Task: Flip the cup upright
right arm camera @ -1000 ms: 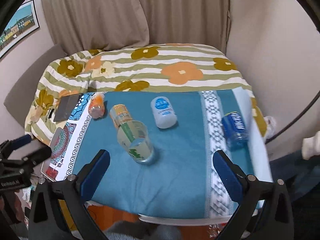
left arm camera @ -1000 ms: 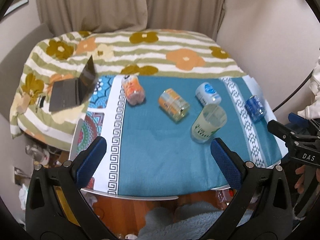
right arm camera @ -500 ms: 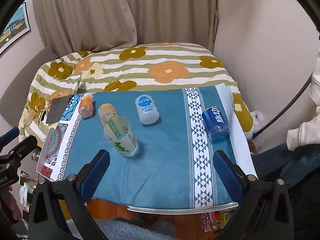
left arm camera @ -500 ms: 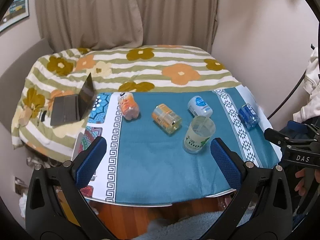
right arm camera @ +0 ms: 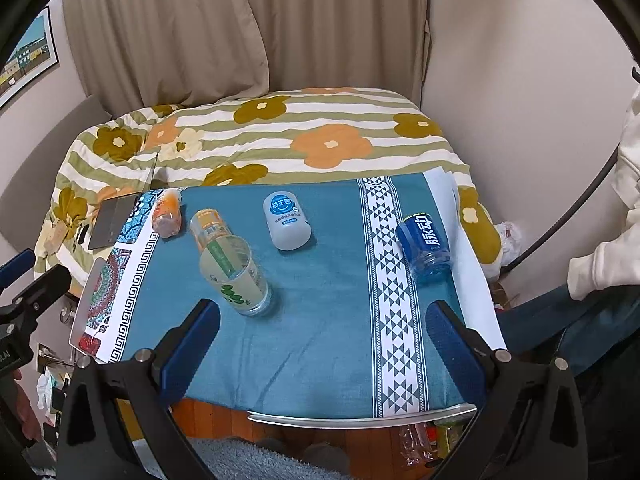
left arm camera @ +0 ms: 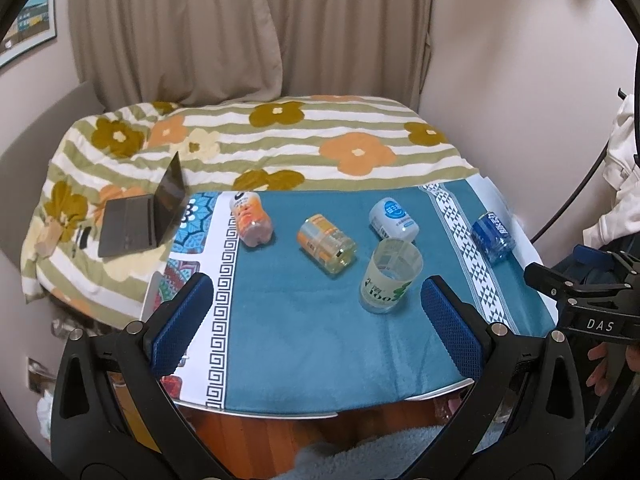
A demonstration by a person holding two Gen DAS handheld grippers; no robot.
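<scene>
A clear cup with green print [left arm camera: 390,278] stands upright, mouth up, on the teal tablecloth [left arm camera: 304,332]; it also shows in the right wrist view [right arm camera: 236,278]. My left gripper [left arm camera: 316,320] is open and empty, held back over the table's near edge, apart from the cup. My right gripper [right arm camera: 320,344] is open and empty too, near the front edge, with the cup ahead and to its left.
Four bottles lie on the cloth: orange [left arm camera: 251,218], yellow-orange [left arm camera: 326,244], white [left arm camera: 393,218], blue [left arm camera: 492,236]. A half-open laptop [left arm camera: 140,220] rests on the flowered quilt [left arm camera: 280,140] behind the table. A wall stands at right. A person's sleeve [right arm camera: 600,264] is at far right.
Both grippers have drawn back and up from the table, so the objects look smaller and farther. The cup stays upright in the same spot.
</scene>
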